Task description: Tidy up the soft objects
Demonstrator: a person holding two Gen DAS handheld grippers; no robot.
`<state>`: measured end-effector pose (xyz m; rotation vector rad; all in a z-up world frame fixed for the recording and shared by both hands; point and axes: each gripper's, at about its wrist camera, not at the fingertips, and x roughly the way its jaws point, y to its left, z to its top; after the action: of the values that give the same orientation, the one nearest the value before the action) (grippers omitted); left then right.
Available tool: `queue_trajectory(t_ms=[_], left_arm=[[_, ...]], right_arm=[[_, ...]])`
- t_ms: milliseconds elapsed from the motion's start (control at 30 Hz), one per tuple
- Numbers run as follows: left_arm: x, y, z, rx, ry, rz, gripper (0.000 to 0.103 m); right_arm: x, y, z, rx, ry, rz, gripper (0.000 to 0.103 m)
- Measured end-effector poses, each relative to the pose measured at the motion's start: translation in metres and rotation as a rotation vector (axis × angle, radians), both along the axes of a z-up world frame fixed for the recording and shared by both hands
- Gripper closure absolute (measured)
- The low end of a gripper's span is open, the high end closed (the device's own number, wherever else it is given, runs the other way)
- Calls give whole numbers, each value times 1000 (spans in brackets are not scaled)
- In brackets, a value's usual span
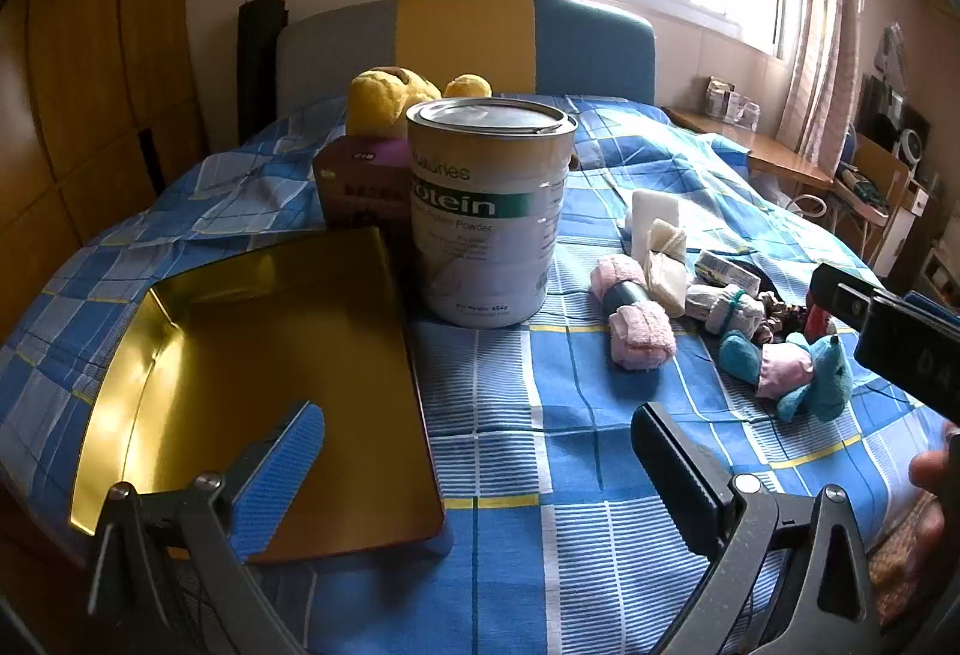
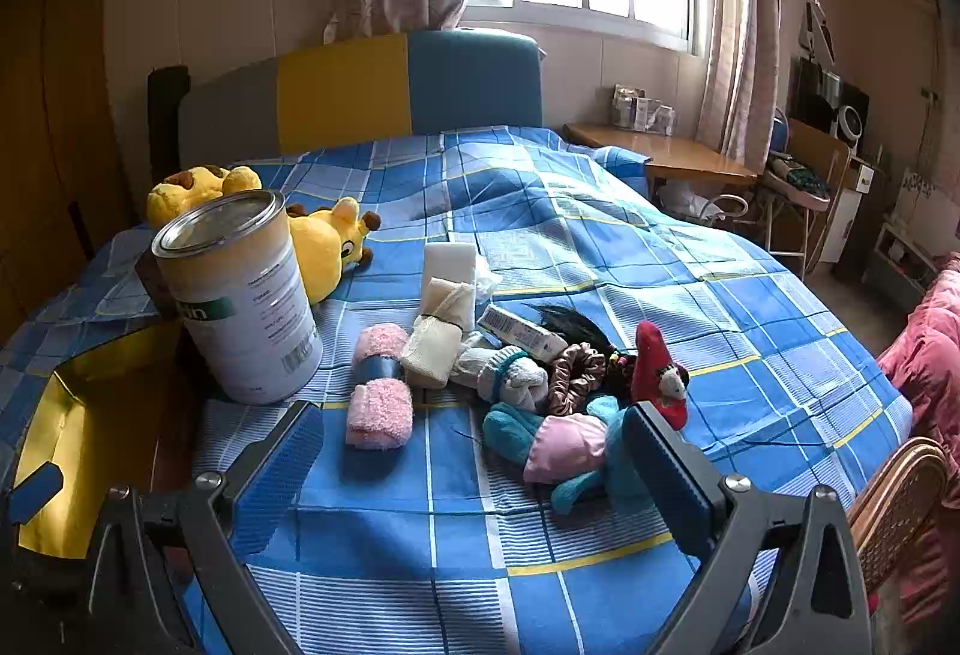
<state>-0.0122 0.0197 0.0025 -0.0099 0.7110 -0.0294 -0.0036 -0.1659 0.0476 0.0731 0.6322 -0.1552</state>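
Soft things lie in a pile on the blue checked bed: a pink fluffy sock roll (image 2: pixel 378 397) (image 1: pixel 636 334), a cream cloth bundle (image 2: pixel 441 331) (image 1: pixel 663 259), a white sock ball (image 2: pixel 516 376), a brown scrunchie (image 2: pixel 573 376), a red sock doll (image 2: pixel 660 373) and a teal plush in a pink dress (image 2: pixel 564 445) (image 1: pixel 792 370). A yellow plush (image 2: pixel 327 241) (image 1: pixel 384 93) lies behind the can. An open gold tin tray (image 1: pixel 258 379) (image 2: pixel 66 415) sits at the left. My left gripper (image 1: pixel 474 457) is open and empty beside the tray. My right gripper (image 2: pixel 474 451) is open and empty, just before the pile.
A tall protein powder can (image 1: pixel 489 211) (image 2: pixel 240 295) stands between tray and pile, with a dark purple box (image 1: pixel 360 187) behind it. A small carton (image 2: pixel 522 331) and a white block (image 2: pixel 450 265) lie in the pile. A wooden desk (image 2: pixel 660 156) stands right of the bed.
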Motion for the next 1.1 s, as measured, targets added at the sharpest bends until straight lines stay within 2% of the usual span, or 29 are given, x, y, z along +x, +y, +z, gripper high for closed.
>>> queue_trajectory(t_ms=[667, 867, 1033, 1100], left_arm=[[-1, -8, 0, 2, 4, -29, 0], [1, -14, 1, 15, 6, -54, 0], [11, -25, -2, 6, 48, -136, 0], [18, -31, -6, 0, 89, -174, 0]], right_arm=[[1, -12, -2, 16, -3, -18, 1], [6, -29, 0, 28, -10, -52, 1], [24, -58, 5, 54, -32, -89, 1], [36, -73, 4, 50, -39, -121, 1]])
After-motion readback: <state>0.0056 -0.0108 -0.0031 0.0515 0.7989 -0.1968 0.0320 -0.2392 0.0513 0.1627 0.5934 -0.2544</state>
